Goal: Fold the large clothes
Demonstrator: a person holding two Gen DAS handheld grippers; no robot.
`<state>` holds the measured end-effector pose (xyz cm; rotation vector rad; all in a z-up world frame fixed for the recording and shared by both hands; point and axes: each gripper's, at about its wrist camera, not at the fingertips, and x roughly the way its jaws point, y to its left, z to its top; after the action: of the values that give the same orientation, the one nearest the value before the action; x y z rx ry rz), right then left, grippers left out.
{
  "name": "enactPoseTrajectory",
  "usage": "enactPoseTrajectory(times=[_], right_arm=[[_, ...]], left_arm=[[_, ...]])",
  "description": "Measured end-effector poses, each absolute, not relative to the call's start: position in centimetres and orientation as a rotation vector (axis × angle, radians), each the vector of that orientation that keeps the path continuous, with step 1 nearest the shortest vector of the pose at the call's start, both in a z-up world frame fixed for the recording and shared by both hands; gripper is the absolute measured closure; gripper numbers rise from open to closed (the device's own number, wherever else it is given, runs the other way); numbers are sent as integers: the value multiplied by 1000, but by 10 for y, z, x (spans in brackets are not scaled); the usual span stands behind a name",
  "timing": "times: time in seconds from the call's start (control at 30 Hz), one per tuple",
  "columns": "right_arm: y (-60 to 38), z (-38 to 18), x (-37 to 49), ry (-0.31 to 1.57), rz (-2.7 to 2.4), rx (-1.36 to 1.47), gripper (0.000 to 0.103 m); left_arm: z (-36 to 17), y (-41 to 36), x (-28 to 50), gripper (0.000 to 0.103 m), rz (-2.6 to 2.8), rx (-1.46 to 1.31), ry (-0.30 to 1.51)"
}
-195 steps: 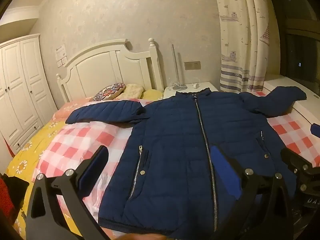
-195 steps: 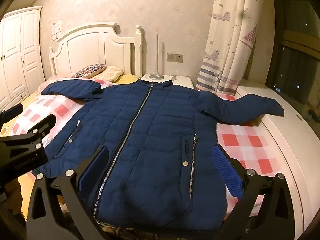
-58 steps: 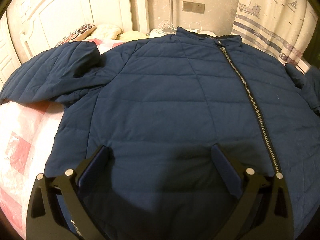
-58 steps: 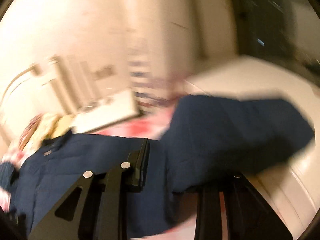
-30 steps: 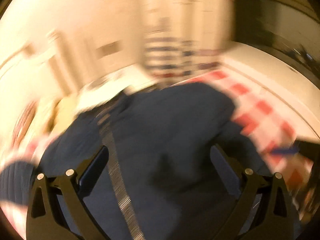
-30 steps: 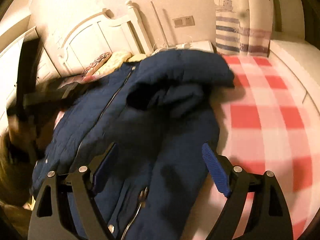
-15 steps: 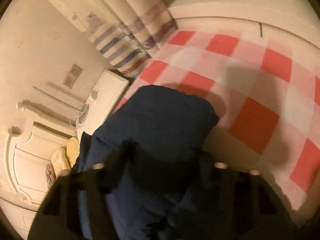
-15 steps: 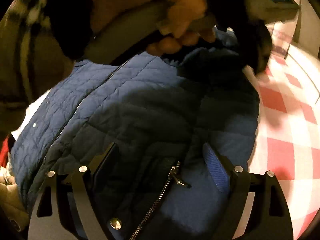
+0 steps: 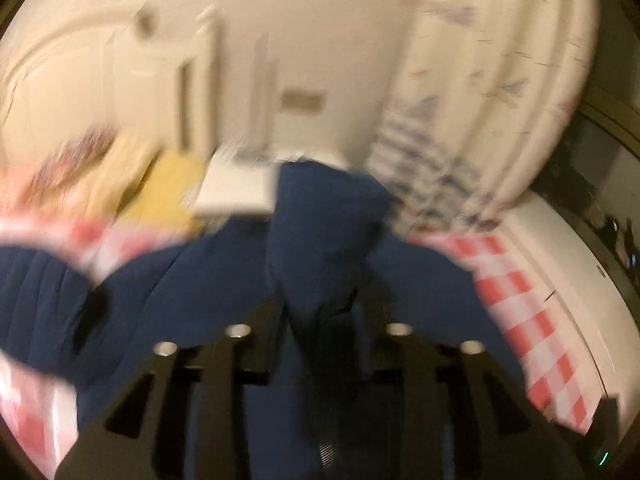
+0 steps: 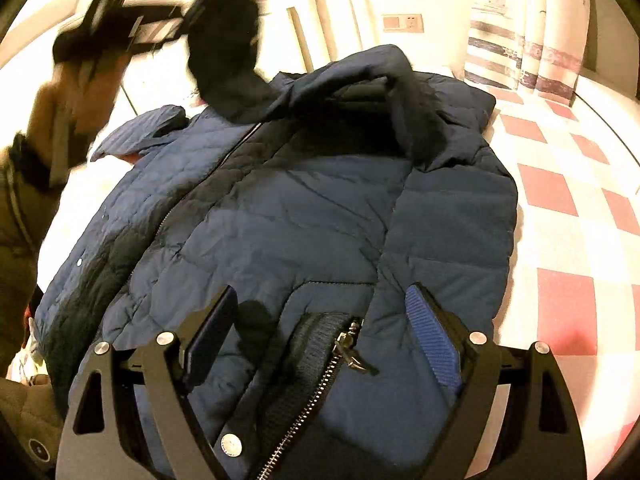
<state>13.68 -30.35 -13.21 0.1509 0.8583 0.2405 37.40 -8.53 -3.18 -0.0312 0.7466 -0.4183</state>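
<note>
A navy quilted jacket (image 10: 304,216) lies front-up on the bed, its right side folded in over the body. My left gripper (image 9: 320,320) is shut on the jacket's right sleeve (image 9: 324,224) and holds it lifted over the jacket; the left wrist view is blurred. In the right wrist view that gripper (image 10: 160,28) shows at the upper left with the sleeve end (image 10: 228,52) hanging from it. My right gripper (image 10: 320,328) is open and empty, low over the jacket's hem near the zipper pull (image 10: 352,354).
The red-and-white checked bedspread (image 10: 568,208) lies bare to the right of the jacket. A white headboard (image 9: 132,92), pillows (image 9: 100,160), a nightstand (image 9: 240,188) and striped curtains (image 10: 528,32) stand beyond. A white ledge (image 9: 560,248) runs along the bed's right side.
My left gripper has closed on the right sleeve and carried it up and to the left, across the jacket. My right gripper has stayed open near the hem.
</note>
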Motion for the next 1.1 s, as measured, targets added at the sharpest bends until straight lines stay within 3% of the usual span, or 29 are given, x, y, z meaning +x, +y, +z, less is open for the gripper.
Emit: enactPoseTrajectory(times=[0.03, 0.07, 0.37, 0.4, 0.47, 0.57, 0.7, 0.9, 1.0, 1.03, 1.1], right_arm=[[-303, -131, 137, 856, 234, 144, 20], [-302, -129, 136, 854, 227, 136, 20], [-338, -92, 144, 778, 149, 179, 20], [-343, -90, 148, 776, 125, 195, 20], [-348, -90, 155, 783, 90, 200, 20], [-348, -93, 165, 795, 53, 176, 20], [-351, -104, 186, 806, -10, 114, 20], [-358, -126, 227, 901, -80, 81, 20], [-359, -132, 231, 922, -115, 69, 17], [-361, -133, 230, 922, -113, 83, 17], [-366, -135, 229, 921, -104, 103, 17]], left_arm=[[-45, -66, 375, 36, -395, -58, 782], [-61, -43, 374, 31, -367, -84, 823], [-131, 17, 382, 32, -425, -399, 951], [-135, 17, 384, 34, -426, -434, 950], [-140, 18, 389, 74, -401, -471, 954], [-135, 14, 386, 83, -380, -437, 917], [-90, -9, 369, 84, -339, -223, 781], [-25, -8, 371, 84, -254, -117, 665], [-35, 4, 385, 80, -194, -137, 755], [-48, 4, 388, 74, -205, -124, 817], [-68, 2, 383, 50, -192, -73, 881]])
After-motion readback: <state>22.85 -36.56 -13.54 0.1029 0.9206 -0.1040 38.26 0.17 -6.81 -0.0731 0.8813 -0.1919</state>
